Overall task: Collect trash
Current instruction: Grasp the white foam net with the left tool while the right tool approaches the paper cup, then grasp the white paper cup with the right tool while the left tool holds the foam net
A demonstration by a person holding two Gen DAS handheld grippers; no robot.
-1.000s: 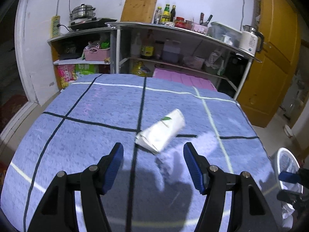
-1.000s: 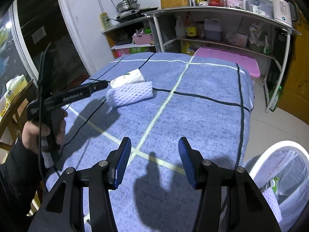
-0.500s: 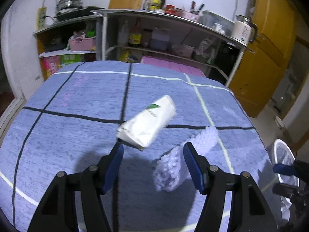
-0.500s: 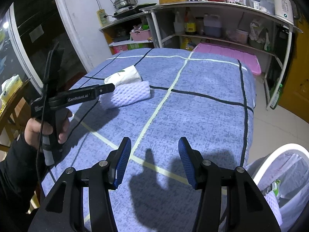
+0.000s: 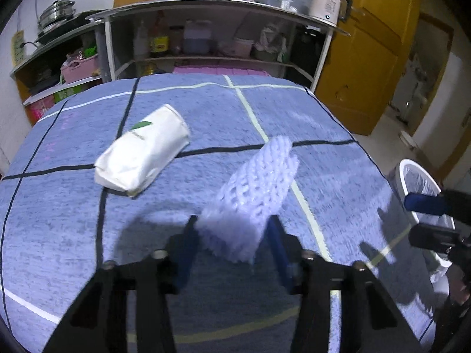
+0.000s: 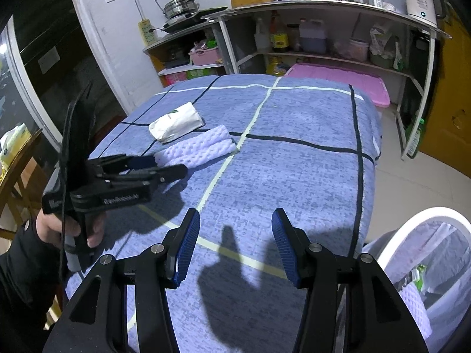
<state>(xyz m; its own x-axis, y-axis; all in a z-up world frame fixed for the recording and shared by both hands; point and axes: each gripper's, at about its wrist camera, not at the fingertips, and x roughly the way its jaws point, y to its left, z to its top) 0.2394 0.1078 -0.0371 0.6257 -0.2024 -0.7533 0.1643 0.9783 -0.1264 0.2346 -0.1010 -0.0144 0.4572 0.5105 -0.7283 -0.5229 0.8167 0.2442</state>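
Blue checked cloth covers the table, kitchen shelves behind. Left gripper has just been closing, its jaws now hugging the foam net beside a white packet. Right gripper hangs wide apart, empty, near the bin.

foam net: pale lilac foam mesh sleeve, flattened tube with diamond holes, lying on blue checked bedspread; near end sits between the left gripper jaws, which have just been closing (contact blurred, cannot tell if pinched); far end reaches the black stripe

paper pack: white crumpled paper packet with small green leaf mark, lying flat on its side, diagonal across a black stripe, just beside the foam net, not touching it

bin: white round-rimmed trash bin with clear liner, beside the bed corner; another lilac foam piece and a green-white scrap inside
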